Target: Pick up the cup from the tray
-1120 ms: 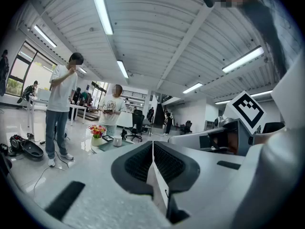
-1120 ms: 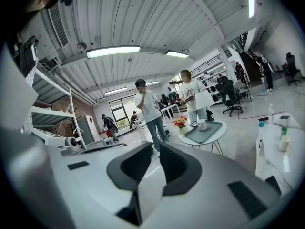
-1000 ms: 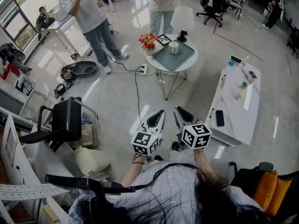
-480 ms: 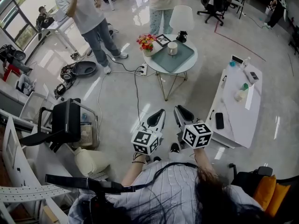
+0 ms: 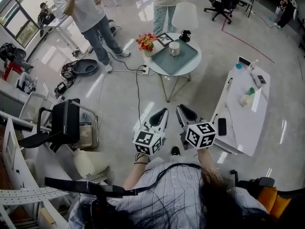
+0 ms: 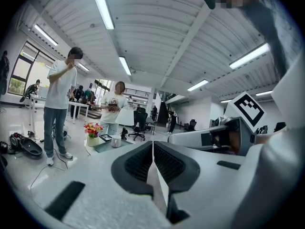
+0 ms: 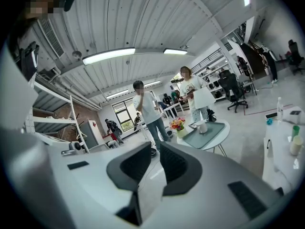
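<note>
The left gripper (image 5: 161,114) has its jaws pressed together with nothing between them, and the right gripper (image 5: 182,110) is likewise closed and empty. Well apart from both, the cup (image 5: 174,48) stands upright on the green tray (image 5: 185,61) on a round white table (image 5: 197,65).
</note>
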Demonstrator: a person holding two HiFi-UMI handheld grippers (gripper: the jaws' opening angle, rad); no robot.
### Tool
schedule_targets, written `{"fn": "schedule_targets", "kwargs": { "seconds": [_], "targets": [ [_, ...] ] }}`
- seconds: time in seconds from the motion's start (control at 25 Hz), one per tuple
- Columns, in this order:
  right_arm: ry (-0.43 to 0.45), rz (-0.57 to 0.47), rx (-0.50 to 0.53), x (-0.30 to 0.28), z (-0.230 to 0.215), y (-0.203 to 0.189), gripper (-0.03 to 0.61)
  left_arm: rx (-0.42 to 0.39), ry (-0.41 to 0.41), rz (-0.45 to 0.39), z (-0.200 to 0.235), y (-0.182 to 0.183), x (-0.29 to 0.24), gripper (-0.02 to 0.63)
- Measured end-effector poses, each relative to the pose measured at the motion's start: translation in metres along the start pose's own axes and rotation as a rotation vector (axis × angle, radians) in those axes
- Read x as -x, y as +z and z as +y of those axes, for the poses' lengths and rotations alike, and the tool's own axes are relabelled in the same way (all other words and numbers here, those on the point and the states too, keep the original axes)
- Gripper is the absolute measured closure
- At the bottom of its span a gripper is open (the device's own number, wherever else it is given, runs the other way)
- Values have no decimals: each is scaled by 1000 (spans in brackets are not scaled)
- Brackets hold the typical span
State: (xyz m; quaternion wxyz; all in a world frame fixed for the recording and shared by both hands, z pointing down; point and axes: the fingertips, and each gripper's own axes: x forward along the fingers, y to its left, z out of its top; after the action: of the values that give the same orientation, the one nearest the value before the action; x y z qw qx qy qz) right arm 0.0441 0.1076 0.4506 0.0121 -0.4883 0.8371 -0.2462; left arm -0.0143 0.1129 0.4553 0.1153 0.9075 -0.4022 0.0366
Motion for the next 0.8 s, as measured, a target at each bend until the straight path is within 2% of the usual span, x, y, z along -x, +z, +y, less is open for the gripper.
{"fn": "schedule_targets", "kwargs": {
  "seconds": [0.32, 0.6, 0.8],
  "targets": [
    [33, 29, 4, -11, -19, 0, 508, 8, 18, 23, -3, -7, -21, 598],
    [61, 48, -13, -30, -25, 3, 508, 16, 48, 34, 11, -4, -32, 598],
    [59, 63, -20, -46, -33, 2, 508, 16, 40, 51, 23, -6, -45, 598]
  ]
}}
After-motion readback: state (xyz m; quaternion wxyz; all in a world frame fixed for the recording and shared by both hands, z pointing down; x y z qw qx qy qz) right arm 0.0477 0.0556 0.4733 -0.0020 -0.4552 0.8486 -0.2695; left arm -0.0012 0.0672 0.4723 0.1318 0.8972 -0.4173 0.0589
